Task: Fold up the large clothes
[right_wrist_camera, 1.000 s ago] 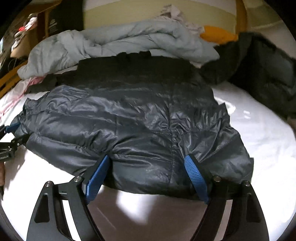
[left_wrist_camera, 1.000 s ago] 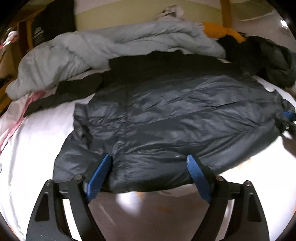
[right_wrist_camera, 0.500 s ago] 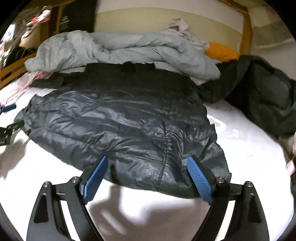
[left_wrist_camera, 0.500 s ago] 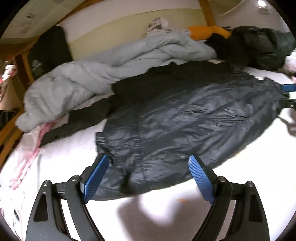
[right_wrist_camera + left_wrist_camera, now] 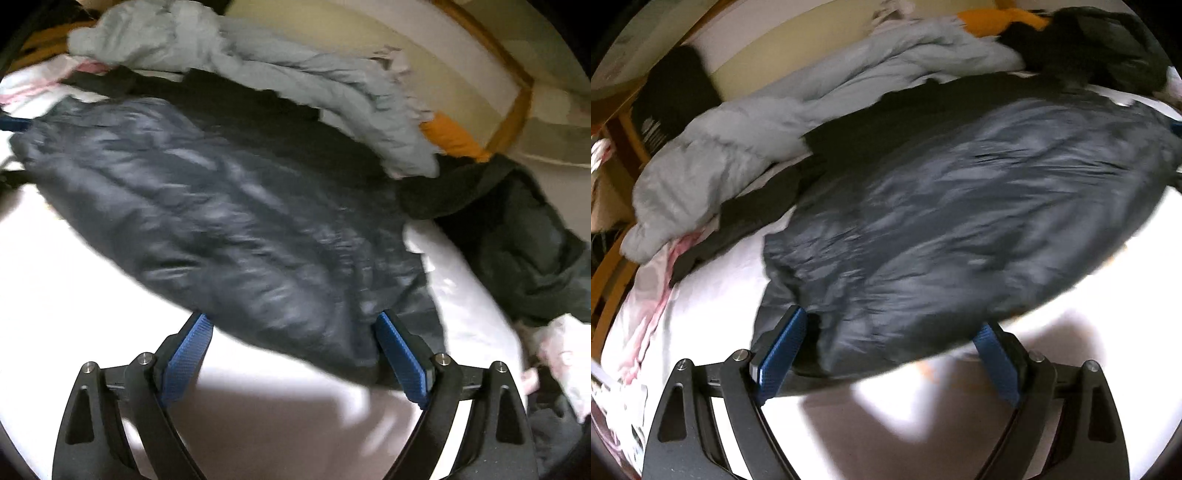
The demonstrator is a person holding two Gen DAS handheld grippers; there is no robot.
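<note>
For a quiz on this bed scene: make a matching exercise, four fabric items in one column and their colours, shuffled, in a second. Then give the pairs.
Items
1. puffer jacket spread on the bed
2. rumpled coat behind the puffer jacket
3. bunched cloth by the headboard
4. bed sheet

Colours
A. white
B. orange
C. dark navy, shiny
D. pale grey-blue

Pairs: 1-C, 2-D, 3-B, 4-A
</note>
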